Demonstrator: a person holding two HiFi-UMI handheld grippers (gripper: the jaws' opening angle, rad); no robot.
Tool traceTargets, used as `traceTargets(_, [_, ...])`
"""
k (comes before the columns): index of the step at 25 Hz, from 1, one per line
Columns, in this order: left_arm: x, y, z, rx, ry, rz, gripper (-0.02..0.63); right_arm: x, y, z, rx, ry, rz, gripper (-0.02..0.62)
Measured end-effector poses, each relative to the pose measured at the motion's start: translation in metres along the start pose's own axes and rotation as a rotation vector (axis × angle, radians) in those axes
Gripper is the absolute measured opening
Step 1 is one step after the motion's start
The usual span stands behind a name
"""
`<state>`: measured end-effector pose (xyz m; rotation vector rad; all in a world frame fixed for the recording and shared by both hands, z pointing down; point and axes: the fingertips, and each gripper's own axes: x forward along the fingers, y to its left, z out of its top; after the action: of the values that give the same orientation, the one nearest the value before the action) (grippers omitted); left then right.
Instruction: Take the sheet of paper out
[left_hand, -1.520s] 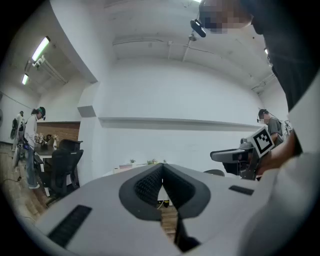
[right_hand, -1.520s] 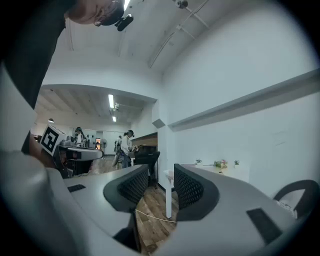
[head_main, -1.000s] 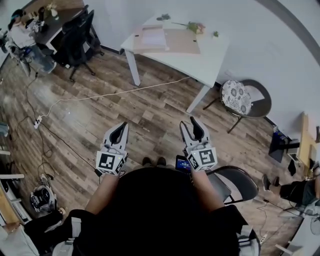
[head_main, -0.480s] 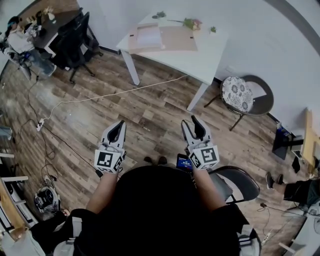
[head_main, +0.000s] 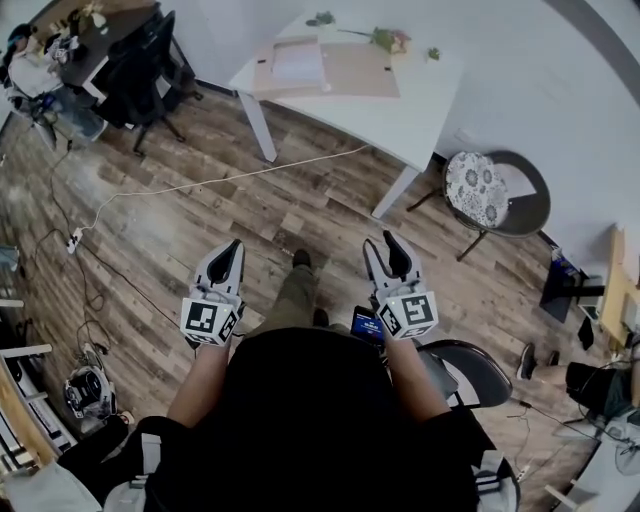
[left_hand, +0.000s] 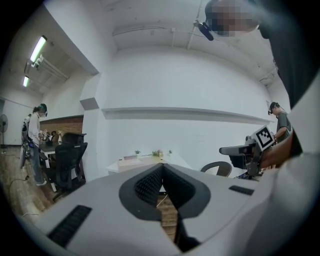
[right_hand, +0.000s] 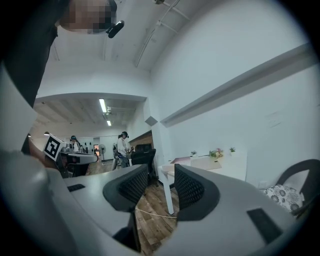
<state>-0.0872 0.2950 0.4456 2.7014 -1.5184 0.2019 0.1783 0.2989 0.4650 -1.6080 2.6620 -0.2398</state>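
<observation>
Wood-grain planks cover the floor (head_main: 150, 250), and a thin white cable (head_main: 200, 183) trails across them toward a white power strip (head_main: 74, 240). Against the pale wall stands a white tabletop (head_main: 420, 100), well apart from both tools. On it lies a tan mat (head_main: 360, 72), and the sheet of paper (head_main: 298, 62) rests on the mat's left part; small flowers (head_main: 390, 40) lie near the far edge. A black office chair (head_main: 150, 60) stands to the left of the tabletop, and a chair with a patterned cushion (head_main: 470, 190) to its right.

The left tool (head_main: 231, 248) hangs over the floor with its ribbed pads pressed together on nothing. The right tool (head_main: 386, 245) is spread, with only floor showing in the gap. Each cube carries black-and-white square markers; a small lit screen (head_main: 366, 326) beside the right tool is too small to read.
</observation>
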Motion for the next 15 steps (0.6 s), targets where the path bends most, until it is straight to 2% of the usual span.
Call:
traceTargets(7, [0.070, 0.033, -0.004, -0.042, -0.016, -0.024, 0.003, 0.055, -0.032, -0.002, -0.008, 0.051, -0.012, 0.173])
traceTargets(15, [0.169, 0.105, 0.020, -0.059, -0.052, -0.043, 0.003, 0.176, -0.065, 0.032, -0.048, 0.074, 0.054, 0.169])
